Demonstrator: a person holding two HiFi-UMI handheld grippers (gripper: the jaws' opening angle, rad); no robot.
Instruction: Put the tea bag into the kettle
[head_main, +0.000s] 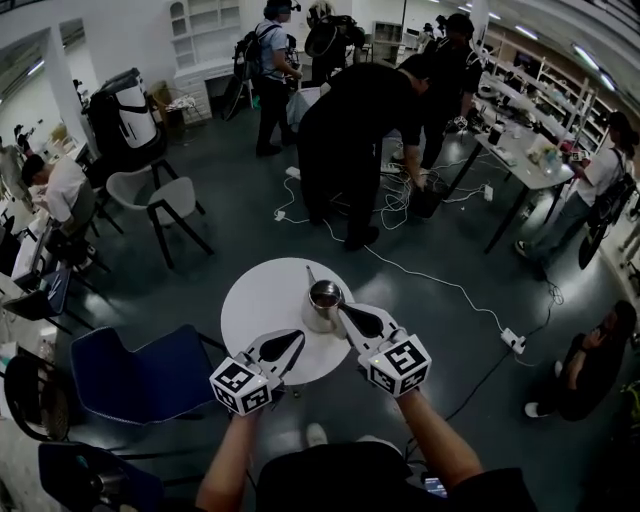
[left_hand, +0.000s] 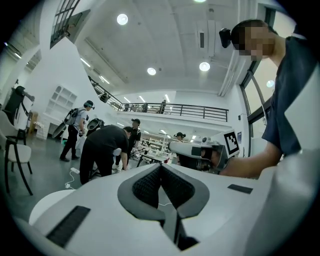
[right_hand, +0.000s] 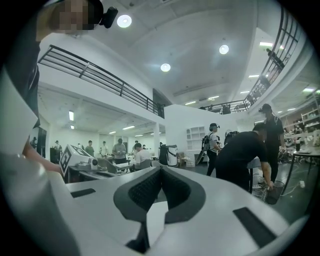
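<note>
Kettle (head_main: 322, 300) is sitting on the tabletop (head_main: 262, 295) while I am holding my right tool (head_main: 343, 309) pinched shut and empty just beside its rim, my left tool (head_main: 296, 339) likewise closed nearer me, and, seeing no tea bag anywhere, I am judging that finding it comes next.

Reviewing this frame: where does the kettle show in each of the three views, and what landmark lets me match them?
Head view: the kettle stands on the round white table, just below centre.
Left gripper view: not in it.
Right gripper view: not in it.
Shared landmark: the person in black, bent over, is upper centre in the head view, left of centre in the left gripper view and right of centre in the right gripper view.
</note>
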